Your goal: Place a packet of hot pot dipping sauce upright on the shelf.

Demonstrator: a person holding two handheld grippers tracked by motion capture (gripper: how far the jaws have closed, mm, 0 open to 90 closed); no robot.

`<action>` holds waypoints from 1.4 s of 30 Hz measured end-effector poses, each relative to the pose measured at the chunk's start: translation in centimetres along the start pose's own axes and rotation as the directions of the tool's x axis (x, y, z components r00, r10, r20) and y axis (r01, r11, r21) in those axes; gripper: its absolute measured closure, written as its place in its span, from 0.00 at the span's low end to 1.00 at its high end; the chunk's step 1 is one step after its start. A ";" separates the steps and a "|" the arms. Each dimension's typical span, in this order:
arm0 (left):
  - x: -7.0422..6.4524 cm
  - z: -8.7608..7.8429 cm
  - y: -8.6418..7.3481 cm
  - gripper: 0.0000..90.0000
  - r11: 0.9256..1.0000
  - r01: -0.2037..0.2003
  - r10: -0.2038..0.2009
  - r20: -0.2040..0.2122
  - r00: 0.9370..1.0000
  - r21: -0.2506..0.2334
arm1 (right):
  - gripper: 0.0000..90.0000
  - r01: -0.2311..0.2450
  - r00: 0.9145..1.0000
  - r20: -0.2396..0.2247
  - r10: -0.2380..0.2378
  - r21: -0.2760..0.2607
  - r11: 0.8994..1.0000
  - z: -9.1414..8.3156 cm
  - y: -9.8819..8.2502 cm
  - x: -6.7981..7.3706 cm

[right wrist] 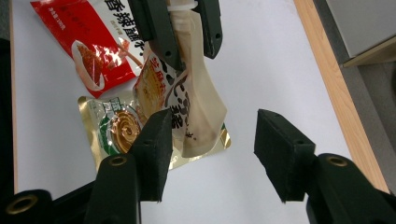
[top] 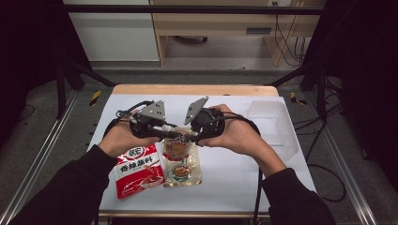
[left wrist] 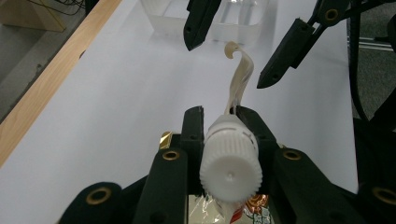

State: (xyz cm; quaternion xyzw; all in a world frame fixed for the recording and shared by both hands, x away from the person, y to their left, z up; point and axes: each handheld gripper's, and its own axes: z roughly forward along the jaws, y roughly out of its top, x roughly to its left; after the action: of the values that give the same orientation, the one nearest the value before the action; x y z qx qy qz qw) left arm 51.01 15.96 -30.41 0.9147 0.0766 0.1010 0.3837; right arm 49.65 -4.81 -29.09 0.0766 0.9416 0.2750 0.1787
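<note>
A cream spout pouch (right wrist: 187, 107) with orange print hangs above the white table (top: 244, 164). My left gripper (left wrist: 219, 114) is shut on its white ribbed cap (left wrist: 229, 158); in the high view this gripper (top: 162, 131) sits left of centre. My right gripper (right wrist: 212, 135) faces it from the right (top: 190, 136). Its jaws stand apart on either side of the pouch's curled far edge (left wrist: 240, 70), with gaps between pads and pouch. In the left gripper view the right gripper (left wrist: 225, 64) comes in from the top.
A red sachet (top: 138, 171) and a gold-edged sachet (top: 183, 173) with a brown swirl lie flat under the hands near the table's front. A clear plastic tray (top: 270, 112) stands at the back right. A wooden strip (top: 197, 89) runs along the far edge.
</note>
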 end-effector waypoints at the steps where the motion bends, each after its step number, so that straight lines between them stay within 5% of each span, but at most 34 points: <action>1: 0.0 0.0 0.0 0.82 1.000 0.000 0.000 0.001 1.000 0.001 | 0.53 -0.001 1.000 -0.001 0.001 0.006 1.000 0.0 0.1 0.1; 18: -0.3 0.3 -0.1 0.82 1.000 -0.022 0.022 0.025 0.999 0.017 | 0.61 0.048 0.998 -0.042 -0.047 0.031 0.998 0.6 0.6 0.3; 30: -0.3 0.5 -0.2 0.82 1.000 -0.021 0.020 0.036 0.999 0.011 | 0.80 0.070 0.992 -0.109 -0.063 0.054 0.996 1.3 1.0 0.6; 42: -0.3 0.6 -0.7 0.82 1.000 -0.020 0.019 0.052 0.998 0.018 | 0.96 0.063 0.991 -0.126 -0.053 0.078 0.995 1.7 1.2 0.6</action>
State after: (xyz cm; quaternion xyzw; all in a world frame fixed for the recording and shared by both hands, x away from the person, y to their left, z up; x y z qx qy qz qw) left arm 50.80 15.91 -31.34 0.9213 0.0586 0.0800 0.3760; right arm 49.75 -2.85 -29.99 0.0393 0.9632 0.2351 0.1246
